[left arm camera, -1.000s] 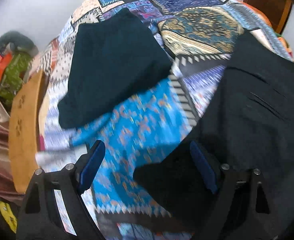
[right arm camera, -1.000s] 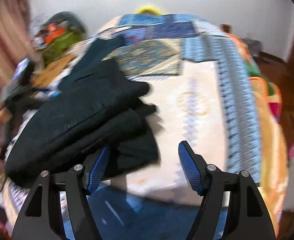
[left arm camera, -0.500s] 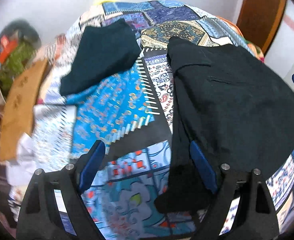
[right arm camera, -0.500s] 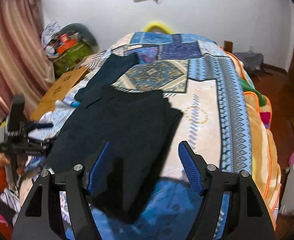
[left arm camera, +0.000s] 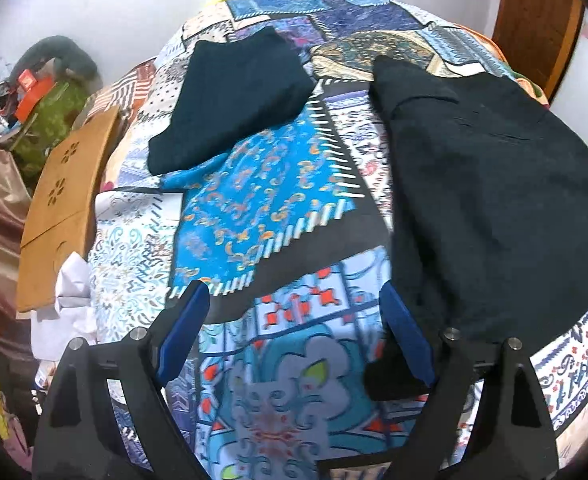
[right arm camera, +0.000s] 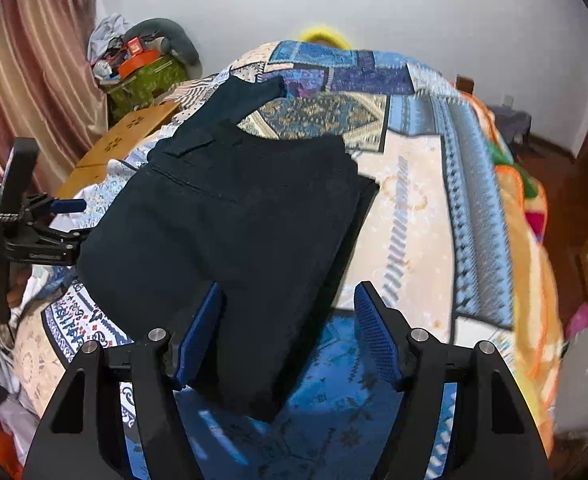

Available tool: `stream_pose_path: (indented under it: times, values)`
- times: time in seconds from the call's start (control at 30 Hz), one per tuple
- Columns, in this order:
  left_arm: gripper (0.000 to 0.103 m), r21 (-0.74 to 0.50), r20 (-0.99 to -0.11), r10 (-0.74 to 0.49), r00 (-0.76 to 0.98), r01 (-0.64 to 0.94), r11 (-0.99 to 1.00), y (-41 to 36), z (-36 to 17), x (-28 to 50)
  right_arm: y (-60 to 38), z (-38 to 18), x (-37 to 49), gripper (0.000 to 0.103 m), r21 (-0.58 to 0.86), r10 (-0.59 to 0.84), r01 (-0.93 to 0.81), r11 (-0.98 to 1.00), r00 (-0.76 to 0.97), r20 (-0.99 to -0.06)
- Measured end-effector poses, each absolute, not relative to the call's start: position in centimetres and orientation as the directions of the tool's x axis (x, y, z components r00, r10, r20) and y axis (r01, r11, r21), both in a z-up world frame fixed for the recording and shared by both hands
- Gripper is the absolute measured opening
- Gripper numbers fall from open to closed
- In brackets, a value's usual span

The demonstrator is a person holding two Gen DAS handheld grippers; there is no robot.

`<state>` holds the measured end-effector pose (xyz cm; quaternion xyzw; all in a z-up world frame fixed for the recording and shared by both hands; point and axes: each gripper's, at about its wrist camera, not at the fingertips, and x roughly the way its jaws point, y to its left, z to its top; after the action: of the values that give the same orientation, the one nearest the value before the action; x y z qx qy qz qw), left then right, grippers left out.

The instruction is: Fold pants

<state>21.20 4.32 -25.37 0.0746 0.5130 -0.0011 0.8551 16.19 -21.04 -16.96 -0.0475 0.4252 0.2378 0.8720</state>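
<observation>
Pants (right arm camera: 238, 216), black, lie folded flat on patchwork bedspread (left arm camera: 254, 208); just ahead of right gripper (right arm camera: 290, 332), jaws wide, nothing held; to right of left gripper (left arm camera: 294, 340), also wide open, its right pad (left arm camera: 407, 340) beside pants' edge; second folded dark garment (left arm camera: 230, 100) lies further ahead-left, apart.

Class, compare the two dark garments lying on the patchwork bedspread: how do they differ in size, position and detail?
The near pants cover far more of the bedspread than the far garment. The near pants lie by both open claws; the far garment sits further up the bed. The near pants show a pocket flap and seams; the far garment looks plain. Both are dark and lie flat.
</observation>
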Motion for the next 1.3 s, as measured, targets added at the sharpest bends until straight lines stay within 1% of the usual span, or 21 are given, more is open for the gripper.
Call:
stream_pose_path:
  times: [0.07,0.13,0.3,0.33,0.4,0.47,0.5,0.53,0.57,0.63,0.7,0.87,0.93,0.97,1.1,1.13,1.17,1.2,1.23,1.27,1.3]
  values:
    - [0.088,0.147,-0.868,0.099,0.486,0.061,0.987,4.7,-24.4,21.6,-21.2,-16.2,16.4,0.061,0.092,0.368,-0.463,0.882,0.551,-0.749]
    - [0.088,0.137,-0.846,0.092,0.525,0.048,0.989,4.8,-22.8,21.9,-21.4,-15.5,17.1,0.061,0.087,0.37,-0.462,0.883,0.568,-0.735]
    - [0.088,0.061,-0.807,0.002,0.591,0.08,0.995,3.8,-19.6,24.1,-21.2,-15.2,20.1,0.061,0.109,0.38,-0.447,0.888,0.58,-0.72]
    - [0.088,0.042,-0.804,-0.027,0.594,0.102,0.994,3.3,-19.3,24.9,-21.0,-15.4,21.0,0.058,0.129,0.395,-0.447,0.885,0.575,-0.716]
    - [0.088,0.026,-0.807,-0.061,0.588,0.137,0.99,2.1,-19.3,26.4,-20.7,-16.0,22.5,0.051,0.16,0.414,-0.447,0.88,0.559,-0.719]
    - [0.088,0.025,-0.815,-0.078,0.574,0.17,0.985,0.7,-19.7,28.0,-20.1,-16.9,24.6,0.036,0.184,0.423,-0.443,0.877,0.533,-0.733]
    - [0.088,0.029,-0.822,-0.084,0.563,0.188,0.982,-0.1,-20.1,28.8,-19.8,-17.5,25.5,0.031,0.186,0.417,-0.438,0.879,0.521,-0.745]
    - [0.088,0.036,-0.829,-0.082,0.553,0.2,0.979,-0.7,-20.5,29.6,-19.6,-18.1,26.5,0.02,0.184,0.405,-0.429,0.884,0.509,-0.76]
    - [0.088,0.043,-0.833,-0.083,0.546,0.213,0.976,-1.3,-20.8,30.3,-19.4,-18.7,27.3,0.017,0.182,0.394,-0.423,0.888,0.495,-0.774]
    - [0.088,0.065,-0.841,-0.077,0.536,0.241,0.968,-2.4,-21.8,31.5,-19.3,-19.8,28.6,0.017,0.186,0.391,-0.424,0.886,0.47,-0.791]
    - [0.086,0.091,-0.844,-0.051,0.535,0.235,0.968,-3.0,-23.0,32.4,-19.4,-20.3,29.0,0.017,0.172,0.388,-0.441,0.881,0.462,-0.797]
    - [0.086,0.1,-0.836,-0.052,0.547,0.246,0.964,-3.2,-24.2,32.8,-19.5,-20.5,28.6,0.017,0.118,0.359,-0.466,0.877,0.47,-0.806]
    - [0.085,0.113,-0.832,-0.045,0.553,0.248,0.962,-3.4,-23.8,32.7,-19.9,-19.5,28.2,0.017,0.125,0.357,-0.449,0.885,0.48,-0.802]
    - [0.085,0.116,-0.831,-0.042,0.555,0.247,0.962,-3.4,-23.5,32.6,-20.0,-19.0,28.2,0.02,0.13,0.363,-0.445,0.886,0.489,-0.793]
    - [0.085,0.118,-0.814,-0.051,0.578,0.25,0.961,-3.1,-21.5,31.7,-20.6,-15.9,26.5,0.023,0.123,0.372,-0.44,0.89,0.542,-0.754]
    - [0.085,0.114,-0.804,-0.058,0.591,0.249,0.962,-3.0,-20.9,31.3,-20.7,-15.4,26.2,0.027,0.123,0.373,-0.438,0.891,0.549,-0.748]
    - [0.085,0.106,-0.791,-0.07,0.608,0.249,0.963,-2.9,-19.9,30.8,-20.9,-14.8,25.8,0.035,0.124,0.375,-0.436,0.891,0.555,-0.743]
    - [0.085,0.098,-0.783,-0.081,0.617,0.251,0.963,-2.7,-19.3,30.3,-21.1,-14.2,25.3,0.04,0.126,0.377,-0.433,0.892,0.562,-0.736]
    - [0.085,0.085,-0.778,-0.095,0.621,0.254,0.964,-2.5,-18.8,30.0,-21.3,-13.8,24.6,0.049,0.127,0.378,-0.43,0.894,0.571,-0.729]
    - [0.088,0.066,-0.778,-0.111,0.618,0.256,0.964,-2.3,-18.3,29.6,-21.4,-13.6,24.1,0.055,0.13,0.381,-0.429,0.894,0.573,-0.725]
    - [0.091,0.043,-0.784,-0.127,0.608,0.258,0.965,-2.0,-18.0,29.3,-21.5,-13.5,23.6,0.057,0.138,0.387,-0.43,0.892,0.569,-0.726]
